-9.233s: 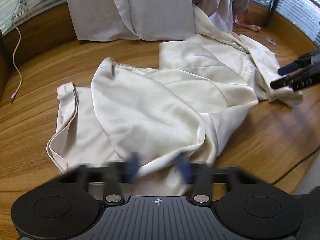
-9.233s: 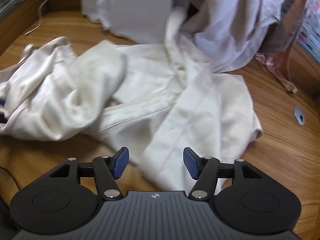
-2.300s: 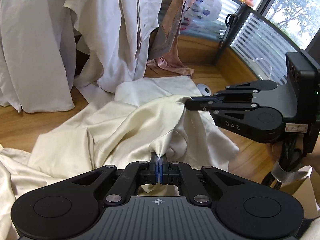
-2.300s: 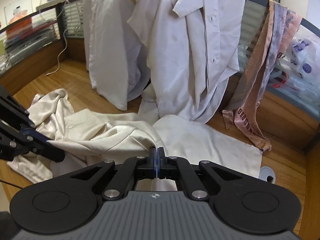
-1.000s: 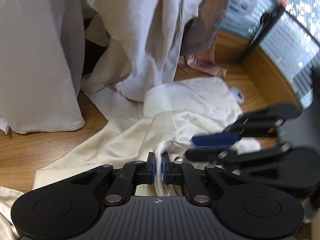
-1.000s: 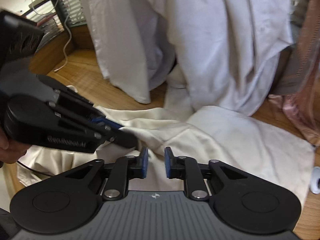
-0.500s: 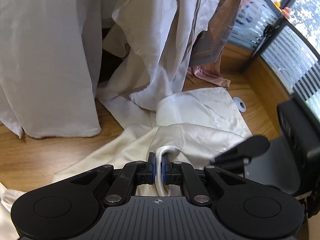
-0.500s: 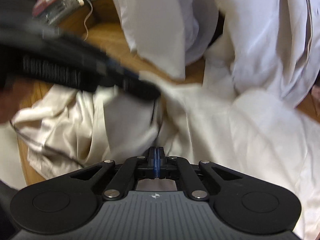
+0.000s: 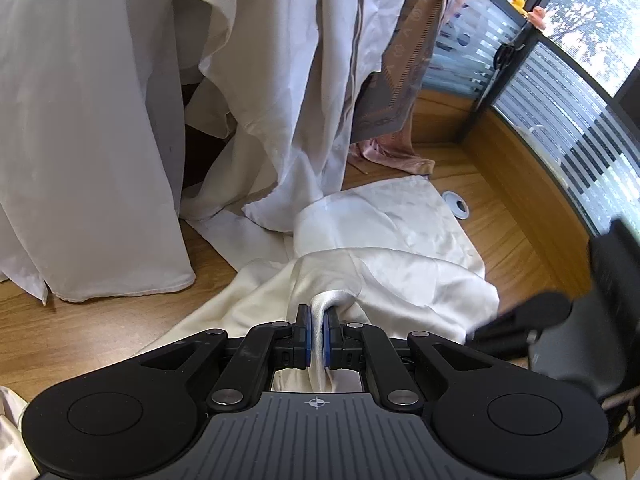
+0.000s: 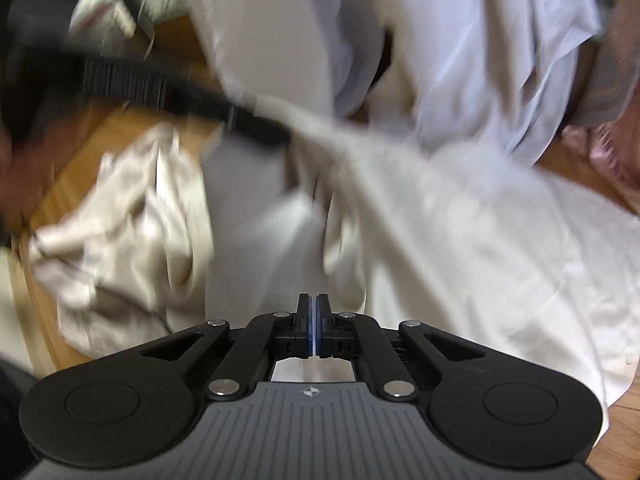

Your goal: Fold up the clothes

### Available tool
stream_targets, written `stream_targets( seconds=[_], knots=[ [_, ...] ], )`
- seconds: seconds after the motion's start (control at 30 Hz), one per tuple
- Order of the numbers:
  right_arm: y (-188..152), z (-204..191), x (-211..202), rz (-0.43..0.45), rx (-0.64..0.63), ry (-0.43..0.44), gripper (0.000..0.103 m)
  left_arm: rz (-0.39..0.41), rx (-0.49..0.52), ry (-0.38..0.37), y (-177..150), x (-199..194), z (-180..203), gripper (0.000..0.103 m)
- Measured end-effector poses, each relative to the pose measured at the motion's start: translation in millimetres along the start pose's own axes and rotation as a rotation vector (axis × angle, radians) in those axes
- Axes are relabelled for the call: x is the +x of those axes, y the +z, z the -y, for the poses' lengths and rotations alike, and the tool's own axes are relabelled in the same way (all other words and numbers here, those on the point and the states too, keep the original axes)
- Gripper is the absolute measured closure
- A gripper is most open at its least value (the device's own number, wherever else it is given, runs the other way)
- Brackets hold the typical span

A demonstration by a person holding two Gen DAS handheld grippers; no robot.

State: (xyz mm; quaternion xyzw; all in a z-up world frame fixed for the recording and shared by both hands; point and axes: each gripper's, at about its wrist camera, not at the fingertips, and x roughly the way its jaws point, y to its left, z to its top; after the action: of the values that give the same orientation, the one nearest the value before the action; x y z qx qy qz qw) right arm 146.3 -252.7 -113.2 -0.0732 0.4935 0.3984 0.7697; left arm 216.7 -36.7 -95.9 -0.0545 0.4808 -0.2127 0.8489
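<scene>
The cream satin garment (image 9: 384, 248) is lying crumpled on the wooden counter (image 9: 500, 240), near its far right corner. The right tongs (image 10: 313, 328), open a second ago, are now closing on thin fabric; the left tongs (image 9: 316, 336) are still pinching a glossy rolled edge, so a fold looks under way.

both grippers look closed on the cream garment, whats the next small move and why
Probably lift and draw the two apart to spread it. The left gripper pinches a bunched fold of the cream garment, which lies crumpled on the wooden table. The right gripper looks shut with a sliver of cloth between its pads, though that view is blurred.
</scene>
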Motion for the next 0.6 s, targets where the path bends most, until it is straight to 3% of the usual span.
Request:
stream_targets(
  seconds=[0.07,0.13,0.37,0.4,0.5,0.6],
  knots=[
    [11.6,4.0,-3.4,0.044,0.046,0.027,0.095,0.0,0.004,-0.003,-0.5,-0.8,1.5,0.095],
    [23.4,8.3,-4.1,0.078,0.09,0.055,0.081,0.001,0.009,-0.006,-0.6,-2.1,3.0,0.095],
    [42.1,3.3,16.6,0.056,0.092,0.039,0.077,0.014,0.022,-0.005,-2.1,-9.5,7.9,0.095],
    [42.6,1.5,19.2,0.05,0.088,0.022,0.077,0.019,0.022,0.002,-2.3,-10.8,8.7,0.095],
    [35.2,-0.5,18.5,0.027,0.078,-0.041,0.1,0.024,0.011,0.025,-2.2,-13.6,10.2,0.095],
    [28.0,2.8,-5.7,0.055,0.102,-0.069,0.101,0.026,0.008,0.041,-1.3,-16.7,12.2,0.095]
  ],
)
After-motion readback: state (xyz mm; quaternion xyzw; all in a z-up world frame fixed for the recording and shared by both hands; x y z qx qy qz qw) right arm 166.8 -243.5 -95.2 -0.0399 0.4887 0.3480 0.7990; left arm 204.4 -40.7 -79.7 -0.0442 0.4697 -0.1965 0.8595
